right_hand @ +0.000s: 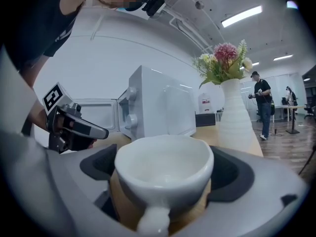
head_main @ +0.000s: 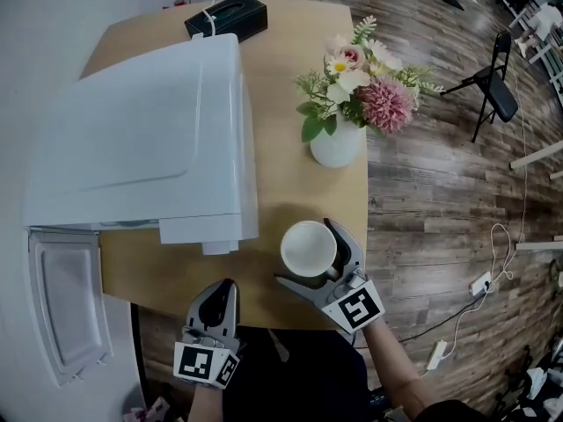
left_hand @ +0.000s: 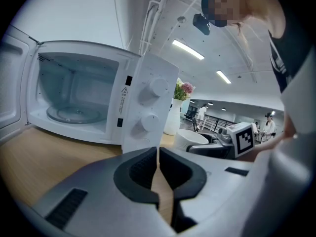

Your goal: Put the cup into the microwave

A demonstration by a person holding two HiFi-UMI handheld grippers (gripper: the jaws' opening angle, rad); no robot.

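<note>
Door: the microwave (head_main: 149, 121) door (head_main: 66, 301) is swung open, ahead and to the left of the left gripper (head_main: 224, 287); the cavity is empty.
Left gripper: jaws nearly closed, with nothing between them.
Right gripper (head_main: 308, 255): clamped on the cup (head_main: 308, 248), its handle toward the gripper's camera (lifted or resting, I cannot tell).
Remaining: likely the whole carry, leftward past the left gripper into the cavity, then release.
</note>
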